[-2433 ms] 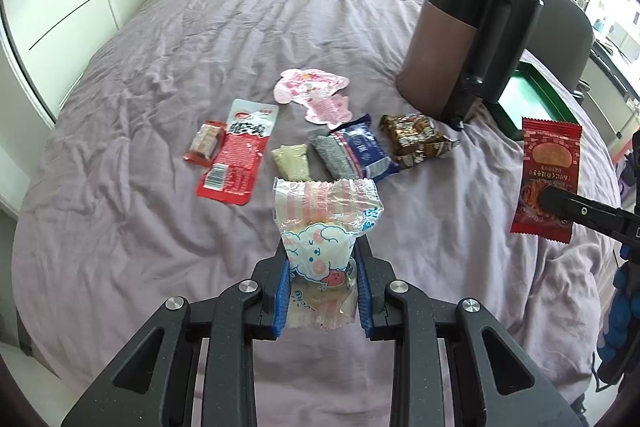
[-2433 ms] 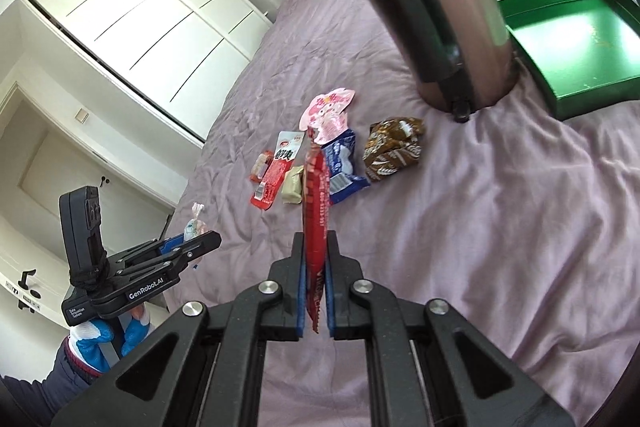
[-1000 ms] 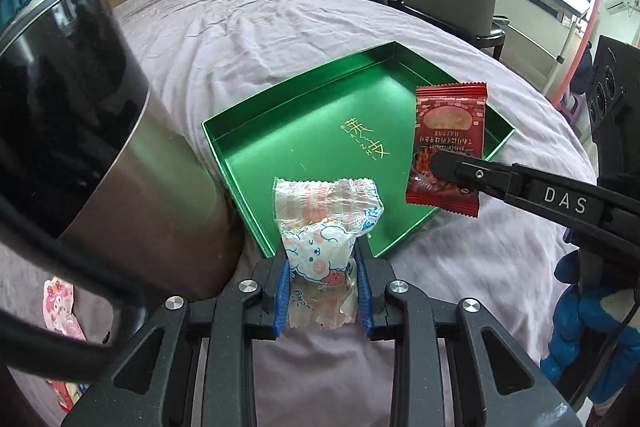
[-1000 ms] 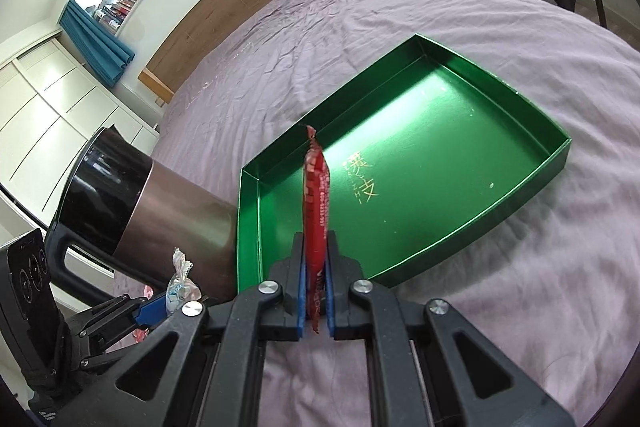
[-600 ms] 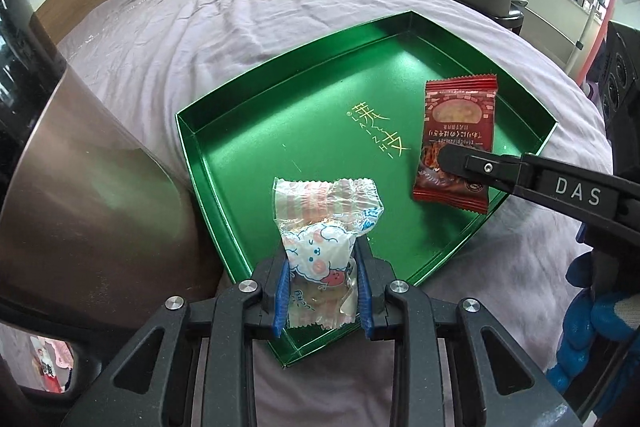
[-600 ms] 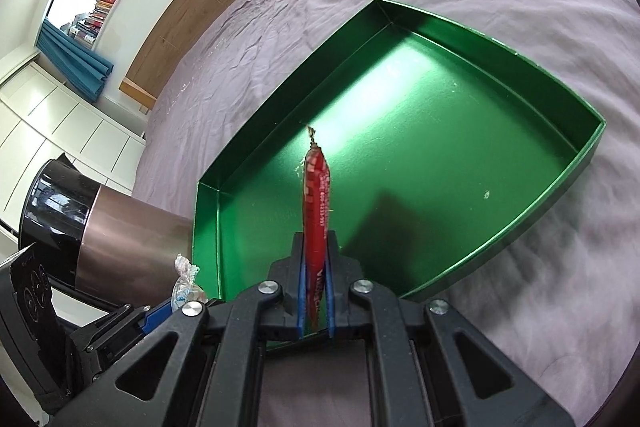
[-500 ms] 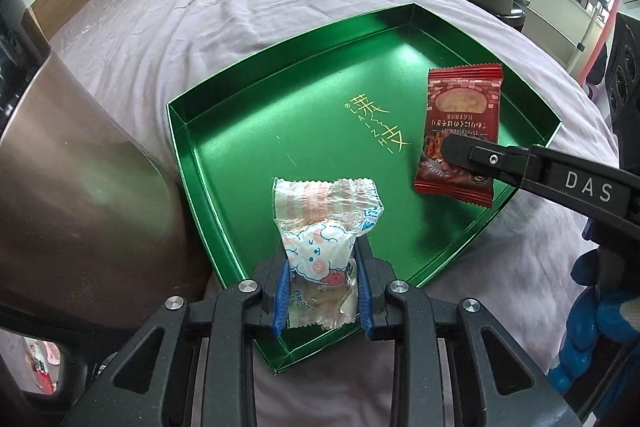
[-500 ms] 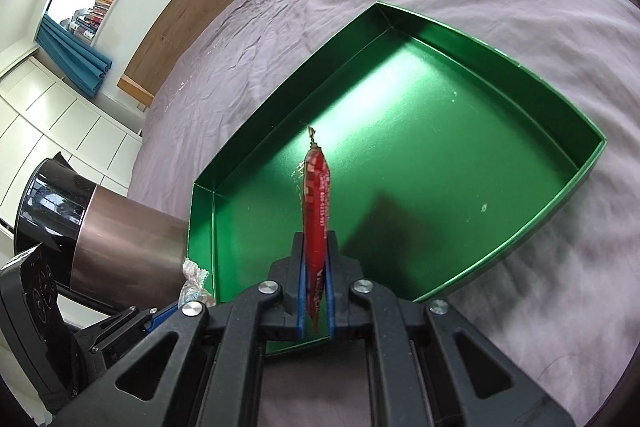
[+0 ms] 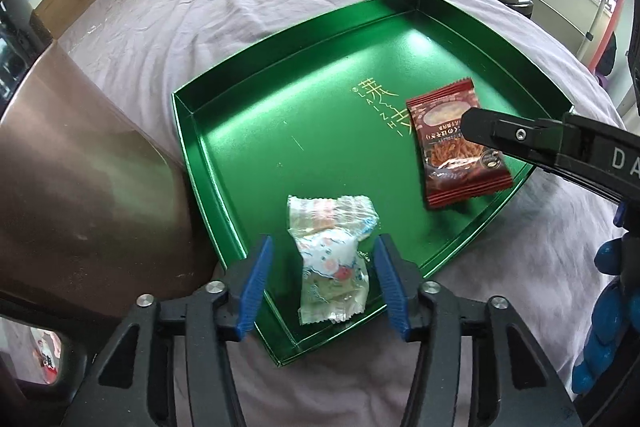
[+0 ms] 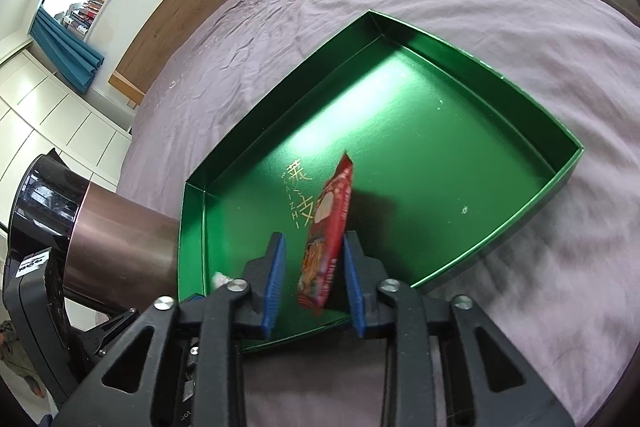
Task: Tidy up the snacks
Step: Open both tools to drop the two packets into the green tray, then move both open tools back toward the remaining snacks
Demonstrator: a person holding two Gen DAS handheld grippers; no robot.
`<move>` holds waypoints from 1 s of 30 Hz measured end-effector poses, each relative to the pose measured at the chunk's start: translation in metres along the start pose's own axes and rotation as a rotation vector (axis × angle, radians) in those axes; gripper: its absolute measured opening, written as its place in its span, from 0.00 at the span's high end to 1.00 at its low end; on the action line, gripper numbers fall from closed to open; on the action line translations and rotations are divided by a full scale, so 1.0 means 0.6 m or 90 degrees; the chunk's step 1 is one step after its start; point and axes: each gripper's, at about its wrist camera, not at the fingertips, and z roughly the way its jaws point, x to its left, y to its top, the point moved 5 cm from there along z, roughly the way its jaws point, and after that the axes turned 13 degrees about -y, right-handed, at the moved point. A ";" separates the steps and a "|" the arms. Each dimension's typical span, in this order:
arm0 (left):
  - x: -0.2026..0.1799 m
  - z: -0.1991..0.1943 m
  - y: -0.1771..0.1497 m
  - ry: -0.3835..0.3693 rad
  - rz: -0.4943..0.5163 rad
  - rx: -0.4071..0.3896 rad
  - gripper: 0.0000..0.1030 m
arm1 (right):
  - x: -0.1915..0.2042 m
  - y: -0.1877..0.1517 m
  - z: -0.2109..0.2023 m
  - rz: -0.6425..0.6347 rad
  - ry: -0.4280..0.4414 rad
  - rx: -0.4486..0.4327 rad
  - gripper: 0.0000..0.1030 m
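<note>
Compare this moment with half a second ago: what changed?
Both grippers opened. The left gripper let go of the clear candy packet; the right gripper released the red snack packet, now tipping into the green tray. The tray has not moved.

glossy green tray (image 9: 224, 183) (metallic sheen), wrinkled cloth bedspread (image 9: 200, 11)

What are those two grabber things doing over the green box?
A person is putting snacks into the green tray on the bed. The left gripper is open, and the clear cartoon candy packet sits between its fingers, over the tray's near corner. The right gripper is open too, and the red snack packet is tipped between its fingers, above the tray floor. Both snacks look just let go.
</note>
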 end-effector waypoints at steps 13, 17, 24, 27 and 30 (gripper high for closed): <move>-0.011 -0.077 -0.011 0.020 0.016 -0.052 0.49 | 0.017 0.000 -0.071 -0.031 0.007 -0.049 0.44; -0.036 -0.117 -0.033 0.009 0.041 -0.067 0.49 | 0.023 -0.011 -0.112 -0.034 0.012 -0.068 0.38; -0.033 -0.198 -0.099 0.035 0.052 -0.086 0.49 | 0.071 -0.057 -0.182 -0.060 0.035 -0.079 0.22; -0.001 -0.235 -0.137 0.047 0.024 -0.093 0.49 | 0.106 -0.088 -0.203 -0.083 0.052 -0.077 0.21; 0.042 -0.267 -0.181 0.068 -0.010 -0.092 0.49 | 0.141 -0.125 -0.219 -0.106 0.069 -0.070 0.20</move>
